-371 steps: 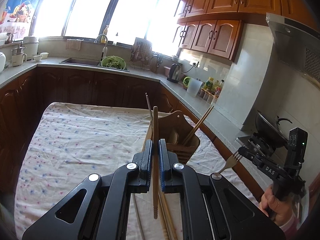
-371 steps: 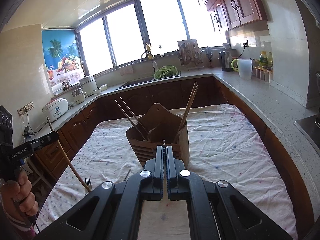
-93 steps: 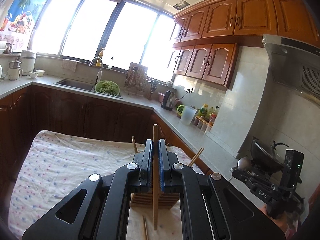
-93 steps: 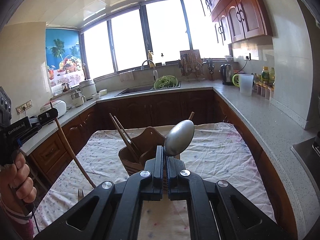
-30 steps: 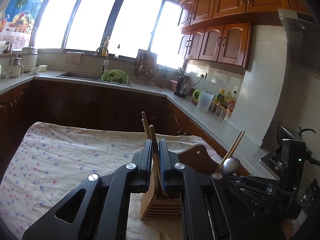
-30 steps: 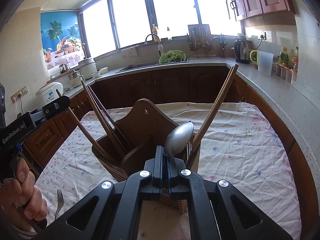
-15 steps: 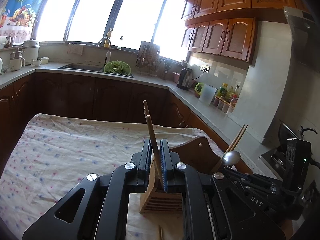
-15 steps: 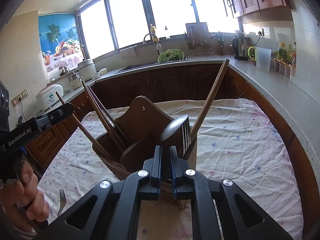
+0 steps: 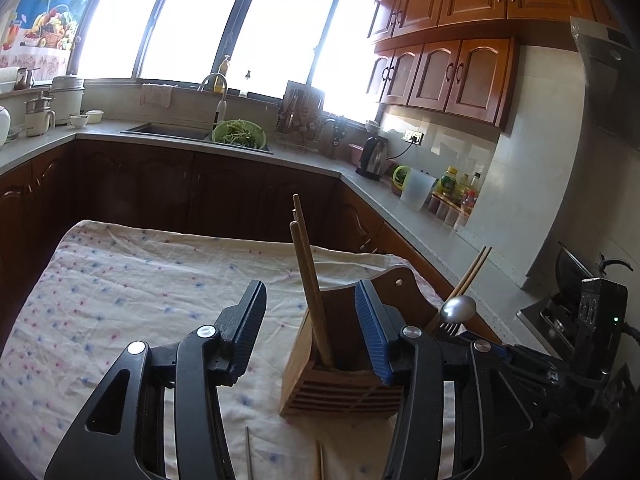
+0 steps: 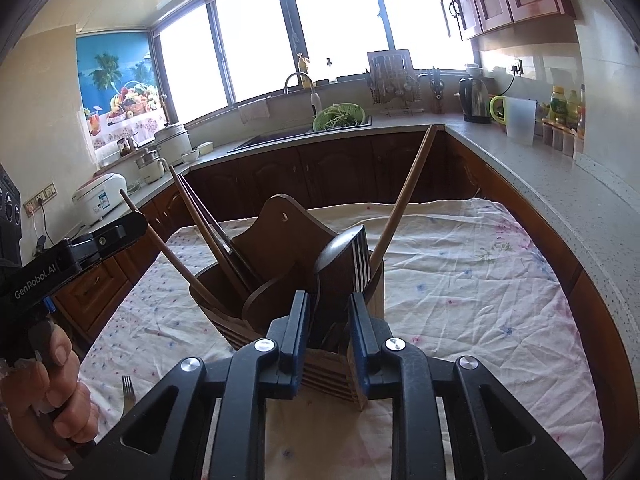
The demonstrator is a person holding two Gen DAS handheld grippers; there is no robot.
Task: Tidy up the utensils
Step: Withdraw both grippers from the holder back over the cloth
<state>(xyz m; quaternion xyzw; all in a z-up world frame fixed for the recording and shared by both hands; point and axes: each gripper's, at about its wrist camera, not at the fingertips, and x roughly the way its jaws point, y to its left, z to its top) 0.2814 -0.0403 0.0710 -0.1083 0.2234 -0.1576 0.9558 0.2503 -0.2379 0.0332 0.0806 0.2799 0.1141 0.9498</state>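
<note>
Chopstick released, between parted pads.

The utensil holder was matt brown wood with slotted sides, and the chopsticks in it were smooth, paler wood. The spoon was glossy polished metal, and the bench wore a wrinkled, matt cotton-like cloth with small printed specks. The left tongs were semi-gloss black plastic with ribbed blue rubbery pads and bright metal screw heads.

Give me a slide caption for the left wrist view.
Open left gripper above wooden utensil holder, chopstick standing inside.
</note>
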